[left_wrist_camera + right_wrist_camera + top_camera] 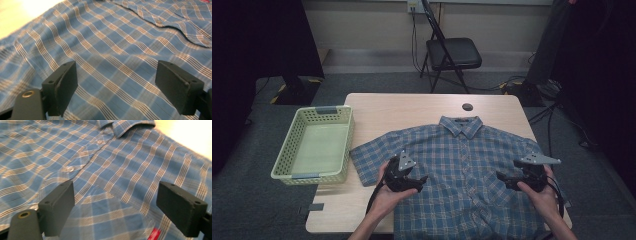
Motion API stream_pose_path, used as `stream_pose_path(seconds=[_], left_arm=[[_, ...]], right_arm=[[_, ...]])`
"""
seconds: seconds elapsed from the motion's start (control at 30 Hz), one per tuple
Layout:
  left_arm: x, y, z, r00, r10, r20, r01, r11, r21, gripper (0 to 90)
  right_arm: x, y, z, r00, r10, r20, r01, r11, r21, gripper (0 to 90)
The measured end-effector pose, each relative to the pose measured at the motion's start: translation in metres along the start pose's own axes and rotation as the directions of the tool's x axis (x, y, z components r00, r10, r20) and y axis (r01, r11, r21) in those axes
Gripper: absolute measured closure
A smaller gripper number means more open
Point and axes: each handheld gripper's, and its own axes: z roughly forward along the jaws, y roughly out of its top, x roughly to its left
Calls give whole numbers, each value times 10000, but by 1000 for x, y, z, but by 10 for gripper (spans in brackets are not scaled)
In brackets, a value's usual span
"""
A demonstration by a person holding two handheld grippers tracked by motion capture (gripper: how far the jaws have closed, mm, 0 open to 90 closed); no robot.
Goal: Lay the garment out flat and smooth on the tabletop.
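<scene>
1. Left tongs: held in the person's left hand near the worktop's near edge, left of centre. The jaws are spread wide with nothing between them, as the left gripper view confirms. They hang over the left front panel of the shirt; contact with the cloth cannot be judged from these angles.
2. Right tongs: held in the right hand near the worktop's near right corner. The jaws are likewise spread and empty, seen in the right gripper view. They point inward over the right front panel of the shirt. A grey three-cornered plate sits on top.
3. Shirt: blue plaid with short sleeves, lying flat and face up on the worktop, buttoned. It covers the centre and right of the surface. The hem runs past the near edge, and the collar points toward the far edge. The right gripper view shows the button placket and a small red tag near the bottom.
4. Basket: pale green and perforated, hollow side up, at the worktop's left edge and overhanging it. It lies just beside the left sleeve, apparently not touching.
5. Round dark disc: set in the worktop near the far edge, beyond the collar.
6. Folding chair: black, standing on the floor beyond the far edge.
</scene>
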Motion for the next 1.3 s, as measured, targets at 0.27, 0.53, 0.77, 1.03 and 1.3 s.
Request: stream_pose_path(seconds=[0.27, 0.53, 0.77, 1.03, 1.3], left_arm=[[-18, -14, 1, 9995, 7, 301, -21, 9989, 473, 178], [-12, -26, 8, 9997, -207, -105, 217, 9950, 975, 191], [-12, -35, 15, 9992, -248, -310, 283, 9926, 1177, 156], [0, -34, 20, 9999, -82, -124, 93, 9963, 857, 145], [15, -27, 29, 9997, -118, -211, 136, 9959, 890, 145]], right_arm=[[17, -36, 4, 9979, 583, 268, -595, 9972, 451, 145], [23, -52, 17, 9951, 20, 987, -136, 9930, 1171, 150], [20, -54, 25, 9950, 115, 988, -212, 9950, 980, 104], [14, -50, 30, 9957, 91, 927, -187, 9945, 1032, 84], [5, -42, 40, 9953, 107, 963, -207, 9944, 1036, 82]])
